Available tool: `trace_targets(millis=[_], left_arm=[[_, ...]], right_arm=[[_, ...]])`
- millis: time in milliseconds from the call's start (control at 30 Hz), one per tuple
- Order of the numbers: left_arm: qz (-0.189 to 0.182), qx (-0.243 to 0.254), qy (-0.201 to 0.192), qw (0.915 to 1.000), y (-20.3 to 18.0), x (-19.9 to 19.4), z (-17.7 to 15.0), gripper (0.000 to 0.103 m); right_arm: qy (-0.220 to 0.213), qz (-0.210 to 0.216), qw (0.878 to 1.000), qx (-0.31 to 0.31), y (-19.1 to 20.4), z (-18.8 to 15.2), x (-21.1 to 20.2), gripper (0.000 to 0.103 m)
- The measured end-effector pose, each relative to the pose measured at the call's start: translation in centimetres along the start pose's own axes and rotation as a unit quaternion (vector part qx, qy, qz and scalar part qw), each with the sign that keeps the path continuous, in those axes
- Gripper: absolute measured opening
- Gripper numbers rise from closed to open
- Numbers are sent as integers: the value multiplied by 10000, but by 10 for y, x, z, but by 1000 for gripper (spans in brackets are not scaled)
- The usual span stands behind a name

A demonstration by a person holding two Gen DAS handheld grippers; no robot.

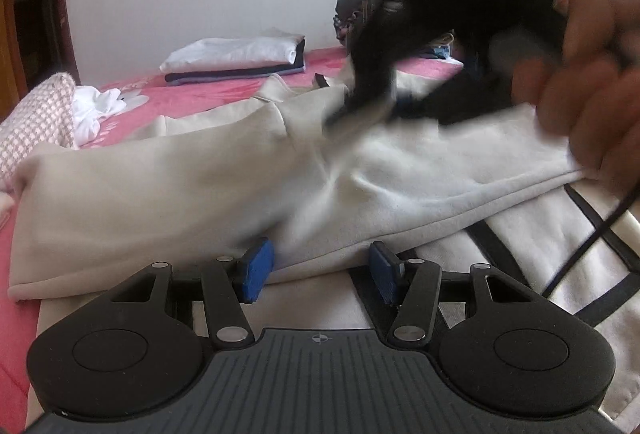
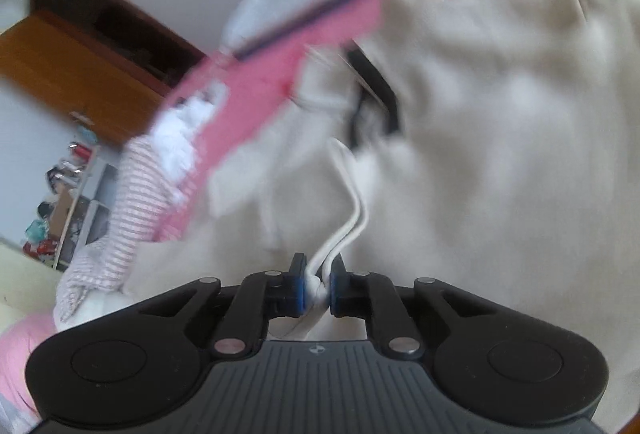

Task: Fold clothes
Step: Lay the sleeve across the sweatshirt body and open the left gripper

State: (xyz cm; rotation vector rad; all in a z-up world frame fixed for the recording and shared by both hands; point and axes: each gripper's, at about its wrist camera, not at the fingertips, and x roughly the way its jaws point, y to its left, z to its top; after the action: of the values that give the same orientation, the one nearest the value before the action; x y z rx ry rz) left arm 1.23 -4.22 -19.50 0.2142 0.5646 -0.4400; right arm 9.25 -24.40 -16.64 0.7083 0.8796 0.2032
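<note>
A cream sweatshirt [image 1: 160, 186] with black stripes [image 1: 500, 246] lies spread on the pink bed; a part of it is folded over toward me. My left gripper [image 1: 320, 274] stands open low at the near folded edge, its blue pads [image 1: 256, 270] on either side of the hem without pressing on it. In the right wrist view, my right gripper [image 2: 319, 286] is shut on a doubled edge of the sweatshirt [image 2: 500, 154], which rises from between the pads. In the left wrist view the same gripper [image 1: 360, 106] shows as a black blur over the cloth, held by a person's hand [image 1: 580, 74].
A folded stack of clothes [image 1: 236, 60] sits at the back of the pink bed sheet [image 1: 192, 94]. A pink-checked cloth [image 1: 36, 118] and a crumpled white cloth [image 1: 96, 106] lie at the left. Dark clothes [image 1: 352, 10] are piled against the wall. A wooden wardrobe [image 2: 80, 74] stands beyond the bed.
</note>
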Motion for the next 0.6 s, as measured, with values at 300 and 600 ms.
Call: trace_targets(millis=[300, 600], left_arm=[[59, 48, 64, 10000, -4, 1, 2, 53], [31, 112, 139, 9998, -3, 0, 3, 53]], right_arm=[[-1816, -489, 9780, -908, 13, 20, -129, 11], [-1719, -1210, 9747, -764, -32, 15, -135, 11]])
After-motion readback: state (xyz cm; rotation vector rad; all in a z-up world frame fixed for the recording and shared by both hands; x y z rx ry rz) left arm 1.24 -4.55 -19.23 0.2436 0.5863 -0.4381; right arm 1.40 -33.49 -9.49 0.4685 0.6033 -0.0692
